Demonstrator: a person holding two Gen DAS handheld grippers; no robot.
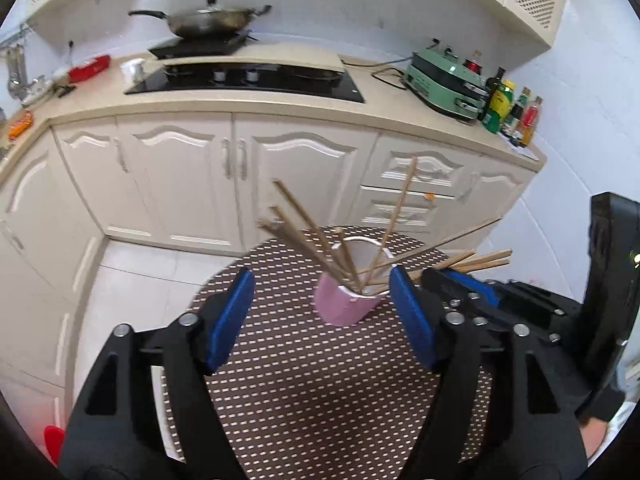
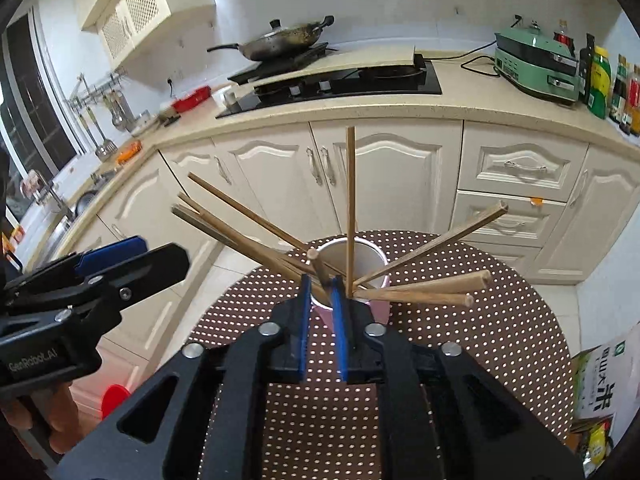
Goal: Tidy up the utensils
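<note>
Home kitchen: cream cabinets (image 1: 188, 184) under speckled countertop (image 1: 256, 102), black gas hob (image 1: 248, 80), wok (image 1: 206, 20) on burner, sink (image 2: 60, 220) at left corner, condiment bottles (image 1: 508, 108) at right end.

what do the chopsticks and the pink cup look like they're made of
Chopsticks: most likely bamboo or wood, matte tan with visible pale cut ends. Pink cup: smooth pink outside, white inside, thin rim; probably plastic or paper, the look leaves it open.
</note>
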